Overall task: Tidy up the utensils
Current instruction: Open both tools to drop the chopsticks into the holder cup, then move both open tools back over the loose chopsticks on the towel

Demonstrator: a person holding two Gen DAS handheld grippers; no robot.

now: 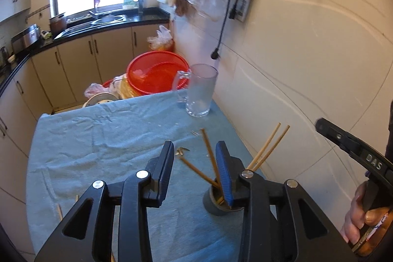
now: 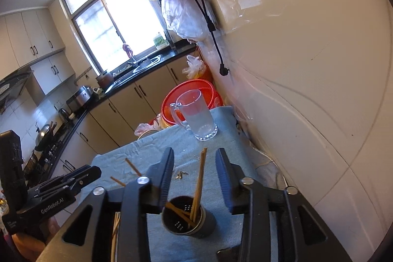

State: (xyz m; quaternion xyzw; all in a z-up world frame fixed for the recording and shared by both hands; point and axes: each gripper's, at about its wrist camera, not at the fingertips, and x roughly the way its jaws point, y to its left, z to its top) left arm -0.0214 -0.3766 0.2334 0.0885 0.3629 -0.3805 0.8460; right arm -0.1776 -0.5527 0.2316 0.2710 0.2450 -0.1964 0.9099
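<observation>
Chopsticks in a dark holder on the blue-clothed desk

A dark, round utensil holder (image 2: 188, 217) stands upright on the blue cloth (image 1: 103, 139) that covers the desk; small holes dot its inside wall. Thin, light-brown wooden chopsticks (image 2: 199, 186) stand in it, tips down and leaning apart: in the left wrist view two lean left (image 1: 209, 158) and two lean right toward the wall (image 1: 267, 146). More chopsticks (image 2: 132, 166) lie flat on the cloth, left of the holder and apart from it. Another pair (image 2: 114, 232) shows partly at the near edge, mostly hidden.
</observation>
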